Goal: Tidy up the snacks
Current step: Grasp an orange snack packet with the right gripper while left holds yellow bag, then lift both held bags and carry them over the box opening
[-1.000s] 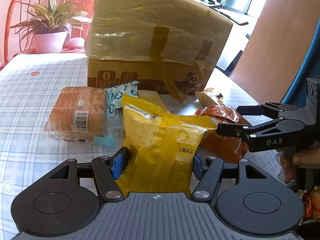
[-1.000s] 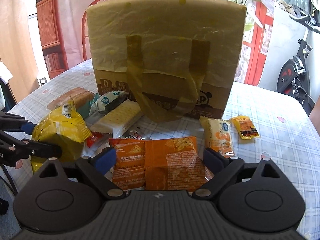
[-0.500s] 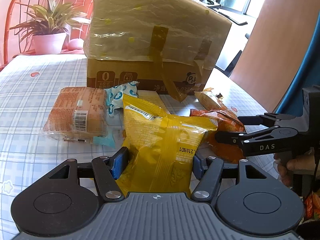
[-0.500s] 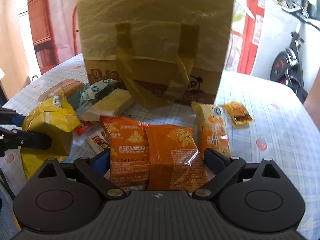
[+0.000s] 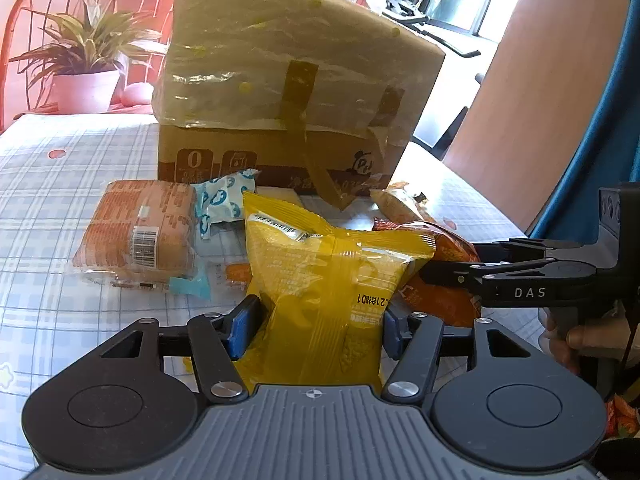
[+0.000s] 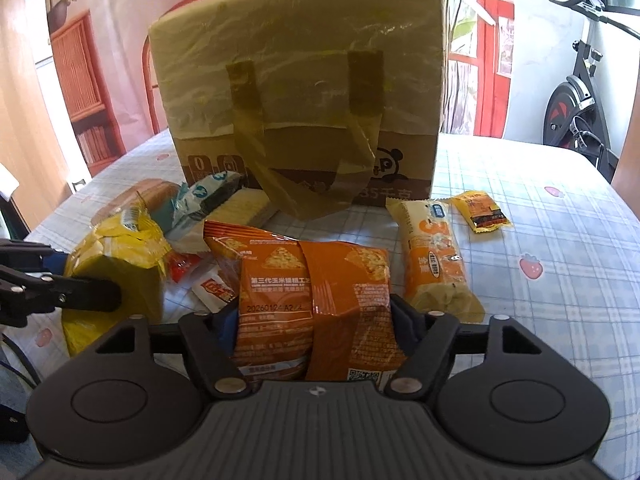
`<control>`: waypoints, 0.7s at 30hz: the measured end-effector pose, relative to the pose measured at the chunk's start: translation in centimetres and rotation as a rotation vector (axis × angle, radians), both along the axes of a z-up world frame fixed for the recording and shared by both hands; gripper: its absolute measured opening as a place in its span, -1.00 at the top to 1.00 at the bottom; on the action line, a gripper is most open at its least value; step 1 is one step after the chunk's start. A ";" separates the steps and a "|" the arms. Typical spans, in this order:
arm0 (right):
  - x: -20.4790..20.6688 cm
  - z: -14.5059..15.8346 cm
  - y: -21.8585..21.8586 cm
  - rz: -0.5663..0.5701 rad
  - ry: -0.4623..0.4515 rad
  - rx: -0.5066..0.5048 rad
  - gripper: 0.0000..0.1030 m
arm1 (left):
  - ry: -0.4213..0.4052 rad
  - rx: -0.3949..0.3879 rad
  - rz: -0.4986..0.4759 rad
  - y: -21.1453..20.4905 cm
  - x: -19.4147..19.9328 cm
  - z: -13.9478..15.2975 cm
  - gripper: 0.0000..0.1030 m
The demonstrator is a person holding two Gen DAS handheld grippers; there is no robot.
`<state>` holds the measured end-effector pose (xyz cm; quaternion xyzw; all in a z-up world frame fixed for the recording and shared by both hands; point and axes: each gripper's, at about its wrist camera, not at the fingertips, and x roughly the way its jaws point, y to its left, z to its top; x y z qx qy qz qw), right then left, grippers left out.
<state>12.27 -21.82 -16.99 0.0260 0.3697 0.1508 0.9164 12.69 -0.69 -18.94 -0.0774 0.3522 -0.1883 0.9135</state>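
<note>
Snacks lie in a loose cluster on the checked tablecloth (image 6: 540, 208) in front of the tall yellow bag (image 6: 300, 92), toward our near edge. Our left gripper (image 5: 316, 328) is clamped on the yellow packet (image 5: 320, 280); our right gripper (image 6: 314, 320) has just been closing and now presses the orange corn-chip packet (image 6: 316, 300). Both packets are puffy and slick, so we risk one sliding out or bursting if squeezed harder, and the two may collide, being close.
</note>
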 end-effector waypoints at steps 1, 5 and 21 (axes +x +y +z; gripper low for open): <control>-0.1 0.2 0.0 -0.001 -0.004 0.007 -0.39 | -0.003 0.000 0.001 0.0 0.0 0.1 -0.23; -0.5 1.1 0.0 -0.001 -0.029 0.020 -0.38 | -0.014 -0.002 0.005 0.1 -0.1 0.3 -0.23; 0.0 7.1 -0.1 0.017 -0.204 0.043 -0.38 | -0.157 -0.062 0.052 2.2 0.8 7.1 -0.23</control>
